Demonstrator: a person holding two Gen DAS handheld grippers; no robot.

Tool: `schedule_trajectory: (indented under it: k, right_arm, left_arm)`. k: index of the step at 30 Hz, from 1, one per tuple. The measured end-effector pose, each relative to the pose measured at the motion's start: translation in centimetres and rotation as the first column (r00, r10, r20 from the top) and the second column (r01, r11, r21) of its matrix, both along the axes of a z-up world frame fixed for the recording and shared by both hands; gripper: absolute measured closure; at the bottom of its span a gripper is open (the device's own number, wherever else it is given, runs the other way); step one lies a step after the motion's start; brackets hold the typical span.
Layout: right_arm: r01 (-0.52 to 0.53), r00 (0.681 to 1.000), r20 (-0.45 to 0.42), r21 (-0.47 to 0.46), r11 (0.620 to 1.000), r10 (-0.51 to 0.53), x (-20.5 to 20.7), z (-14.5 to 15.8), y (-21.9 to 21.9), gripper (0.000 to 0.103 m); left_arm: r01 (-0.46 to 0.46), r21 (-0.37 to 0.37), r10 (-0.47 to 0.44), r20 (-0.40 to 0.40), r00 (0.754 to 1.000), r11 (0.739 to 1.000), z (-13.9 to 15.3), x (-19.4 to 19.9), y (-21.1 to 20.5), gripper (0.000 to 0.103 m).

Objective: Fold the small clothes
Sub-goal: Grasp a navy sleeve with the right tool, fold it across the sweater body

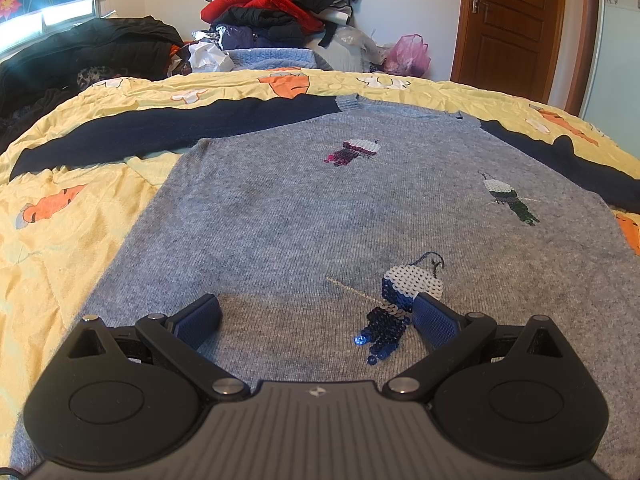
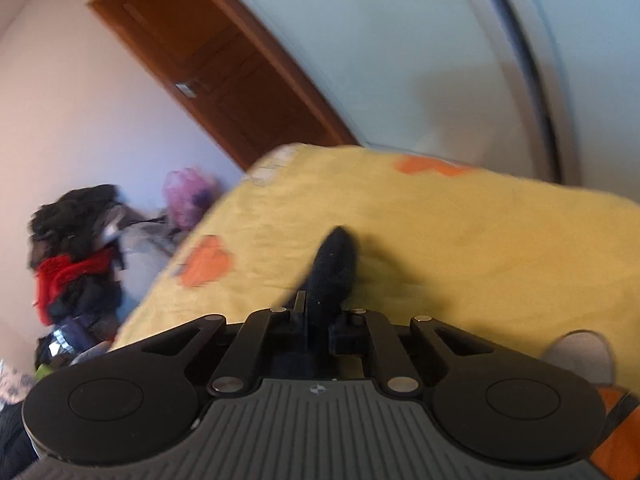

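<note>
left hand-held gripper [image 1: 316, 316] hangs low over the near hem of the grey sweater [image 1: 320, 216], its two blue-padded fingers [image 1: 200, 320] spread wide apart with nothing between them but knit. seen from this side, the sweater lies flat on the bed [image 1: 60, 240], body running from the near edge toward the far edge, collar away from the gripper. the left sleeve [image 1: 160, 128], dark navy, stretches out flat toward the bed's left edge, roughly square to the body. the right sleeve [image 1: 560, 160] runs off toward the right edge. a blue sequin figure [image 1: 396, 304] sits just beside the right-hand finger. yellow cover shows bare on both sides of the body, so i judge there is room to lay a sleeve across.

right hand-held gripper [image 2: 316, 320], in its own blurred view, has its fingers drawn together and clamped on dark navy cloth, which i take to be the cuff end of the right sleeve [image 2: 334, 264]. the cloth stands up past the fingertips and points toward the bed's far right corner. behind it the yellow cover [image 2: 440, 232] lies open up to the bed's edge, with a wardrobe panel [image 2: 400, 40] and a brown door [image 2: 224, 72] beyond.

the coming move turns on this: the sweater's body lies to the left of the right gripper, so the held sleeve would have to travel inward, across its own long axis, onto the grey chest. the right hand is plainly the nearer one for that; the left is placed to pin the hem.
</note>
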State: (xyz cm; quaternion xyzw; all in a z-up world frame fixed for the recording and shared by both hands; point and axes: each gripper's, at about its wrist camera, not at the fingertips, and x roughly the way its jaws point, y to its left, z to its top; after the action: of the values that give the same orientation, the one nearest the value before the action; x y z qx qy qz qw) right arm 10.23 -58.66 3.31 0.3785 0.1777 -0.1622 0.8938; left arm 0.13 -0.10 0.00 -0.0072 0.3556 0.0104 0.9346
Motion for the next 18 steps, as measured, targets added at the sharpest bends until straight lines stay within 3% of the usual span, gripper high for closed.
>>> schedule_trajectory:
  k: [4,7,9,15,18]
  right_arm:
    - [-0.183,0.976,0.110,-0.058,0.981,0.189,1.7,4.3,7.5,0.086]
    - [-0.360,0.918,0.153,-0.071,0.930,0.366,4.0,5.9,15.1,0.086]
    - [-0.460,0.874,0.150,-0.050,0.886,0.462,5.9,5.4,20.3,0.086]
    - [-0.634,0.774,0.015,0.015,0.773,0.634,10.4,1.1,33.7,0.085]
    - [-0.647,0.756,-0.084,0.058,0.761,0.649,10.2,-0.4,36.9,0.064]
  left_arm:
    - [0.000,0.000,0.000,0.000,1.000,1.000,0.0,0.0,-0.1,0.000]
    - [0.000,-0.001,0.000,0.001,1.000,1.000,0.0,0.0,-0.1,0.000]
    - [0.001,-0.005,-0.001,0.001,1.000,1.000,0.0,0.0,-0.1,0.000]
    - [0.003,-0.018,-0.003,0.007,1.000,1.000,0.0,-0.1,0.1,0.000]
    - [0.005,-0.024,-0.005,0.009,1.000,1.000,0.0,-0.2,0.1,0.000]
